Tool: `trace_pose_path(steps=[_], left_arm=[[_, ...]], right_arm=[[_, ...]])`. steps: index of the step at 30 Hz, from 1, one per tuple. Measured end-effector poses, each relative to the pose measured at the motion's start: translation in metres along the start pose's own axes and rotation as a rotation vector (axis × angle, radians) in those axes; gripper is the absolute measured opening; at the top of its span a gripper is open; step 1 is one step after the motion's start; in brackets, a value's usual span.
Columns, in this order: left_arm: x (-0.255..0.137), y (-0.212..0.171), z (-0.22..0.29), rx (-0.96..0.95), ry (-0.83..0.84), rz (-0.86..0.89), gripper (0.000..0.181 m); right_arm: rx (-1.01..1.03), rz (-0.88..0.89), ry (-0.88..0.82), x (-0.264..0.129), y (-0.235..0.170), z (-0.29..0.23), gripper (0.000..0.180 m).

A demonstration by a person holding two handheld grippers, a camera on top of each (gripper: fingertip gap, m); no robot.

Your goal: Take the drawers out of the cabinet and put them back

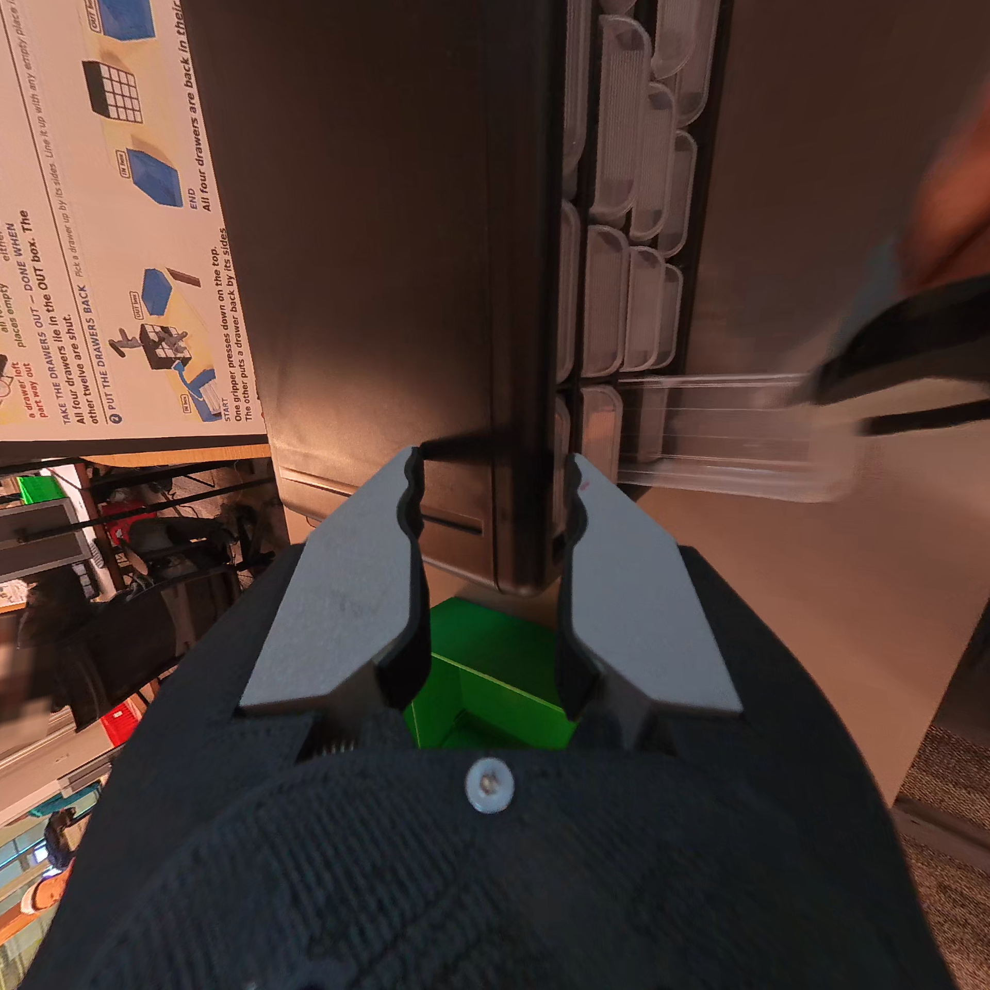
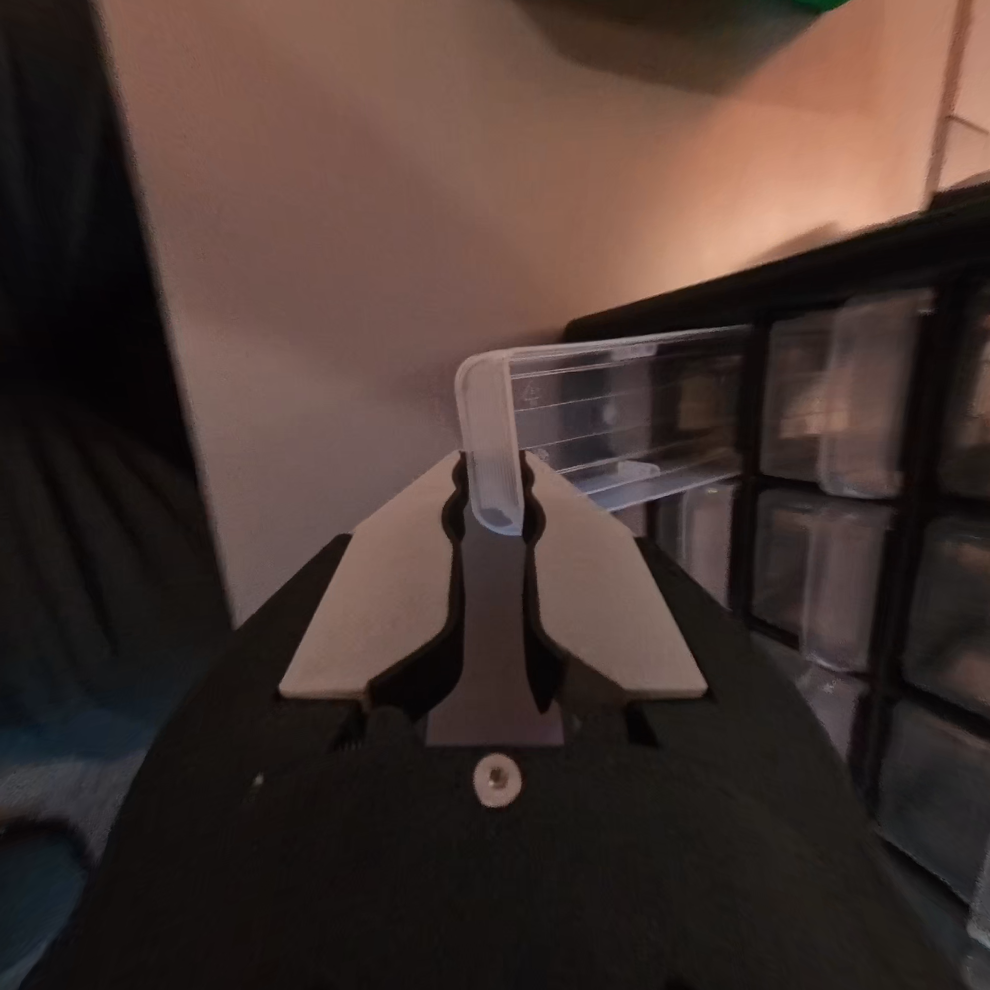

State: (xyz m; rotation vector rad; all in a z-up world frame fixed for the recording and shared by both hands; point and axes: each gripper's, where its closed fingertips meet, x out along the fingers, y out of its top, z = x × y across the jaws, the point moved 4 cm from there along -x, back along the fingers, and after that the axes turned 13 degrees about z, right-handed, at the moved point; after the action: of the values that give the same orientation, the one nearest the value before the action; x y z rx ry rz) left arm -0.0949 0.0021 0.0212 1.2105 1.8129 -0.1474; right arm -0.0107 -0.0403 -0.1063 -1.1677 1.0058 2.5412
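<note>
Basically: right claw (image 2: 495,485) pinched shut on front tab of clear drawer (image 2: 616,423), drawer most way out of black cabinet (image 2: 835,482), likely mid-pull. Left claw (image 1: 495,503) gaped wide, gripping nothing, straddling cabinet's top edge, probably bracing it on table (image 1: 777,589). Green bin (image 1: 482,680) below.

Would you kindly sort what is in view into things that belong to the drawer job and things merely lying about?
Job:
black cabinet
clear drawer, part way out
right hand-held gripper, gripping the drawer's front handle
left hand-held gripper, open at the cabinet's edge

Lying about:
green box
instruction poster
</note>
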Motion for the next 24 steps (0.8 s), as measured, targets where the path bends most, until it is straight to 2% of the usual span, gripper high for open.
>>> trace_pose_path(steps=[4, 6, 13, 16, 20, 21, 24], left_arm=[[0.0, 0.0, 0.0, 0.002, 0.002, -0.007, 0.052], [0.0, 0.0, 0.0, 0.004, 0.003, -0.011, 0.052], [0.0, 0.0, 0.0, 0.0, -0.004, 0.008, 0.051], [0.0, 0.0, 0.0, -0.002, -0.006, 0.014, 0.051], [0.0, 0.0, 0.0, 0.002, -0.006, 0.0, 0.052], [0.0, 0.0, 0.0, 0.004, -0.005, -0.005, 0.052], [0.0, 0.001, 0.0, 0.003, -0.007, -0.012, 0.052]], right_arm=[[0.089, 0.044, -0.157, 0.008, -0.001, 0.033, 0.03], [0.139, 0.072, -0.159, 0.008, -0.002, 0.039, 0.038], [0.206, 0.224, -0.13, -0.024, 0.002, 0.034, 0.041], [0.215, 0.343, 0.032, -0.037, 0.011, 0.013, 0.033], [0.038, 0.62, 0.613, -0.071, 0.032, -0.065, 0.01], [-0.002, 0.643, 0.664, -0.073, 0.031, -0.074, 0.0], [0.053, 0.575, 0.532, -0.046, 0.026, -0.055, 0.0]])
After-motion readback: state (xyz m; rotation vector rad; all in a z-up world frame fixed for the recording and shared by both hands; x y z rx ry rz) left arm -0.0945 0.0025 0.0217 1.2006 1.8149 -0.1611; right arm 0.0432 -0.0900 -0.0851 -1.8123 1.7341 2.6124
